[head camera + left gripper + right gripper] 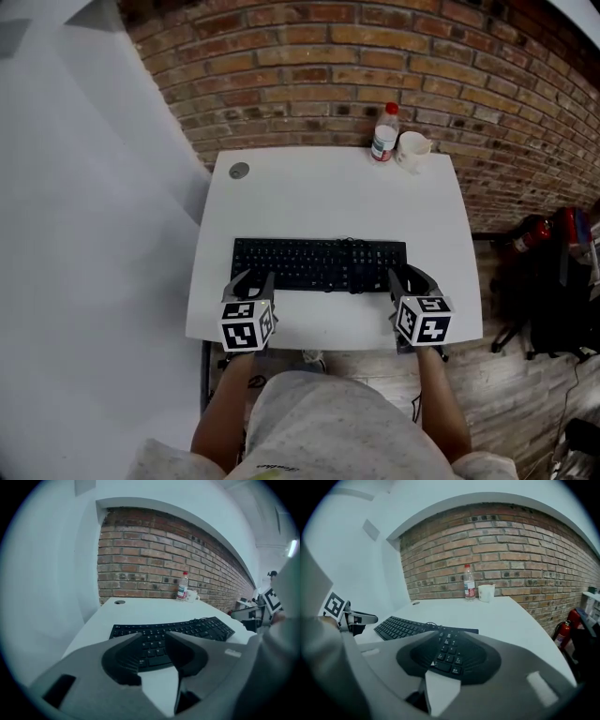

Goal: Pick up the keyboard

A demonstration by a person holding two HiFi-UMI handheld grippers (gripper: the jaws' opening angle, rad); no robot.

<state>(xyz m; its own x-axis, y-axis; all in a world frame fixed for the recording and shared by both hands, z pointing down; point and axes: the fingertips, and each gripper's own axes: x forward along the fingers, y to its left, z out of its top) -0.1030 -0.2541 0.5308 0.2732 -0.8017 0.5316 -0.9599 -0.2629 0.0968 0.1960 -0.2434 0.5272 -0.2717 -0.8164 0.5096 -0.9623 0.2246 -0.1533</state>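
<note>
We count one keyboard (319, 264), one desk (309, 197), two hand-held grippers, one bottle (384, 133) and one mug (412, 148). The black keyboard lies flat in the lower middle of the head view, near the white desk's front edge.

The left hand-held gripper (251, 279) sits at the keyboard's left end and the right hand-held gripper (412, 279) at its right end. Each has its jaws partly apart and grips nothing, with keys showing through the gap.

Only the head view shows both marker cubes and the person's forearms at the bottom. The left gripper view catches the other gripper's cube at its right edge. The right gripper view shows the other gripper at its left edge.

Bottle and mug stand side by side at the desk's far edge against the brick wall (375, 56), well apart from the keyboard. A round grommet (239, 171) sits at the desk's upper left, and a red fire extinguisher (532, 232) is at right.
</note>
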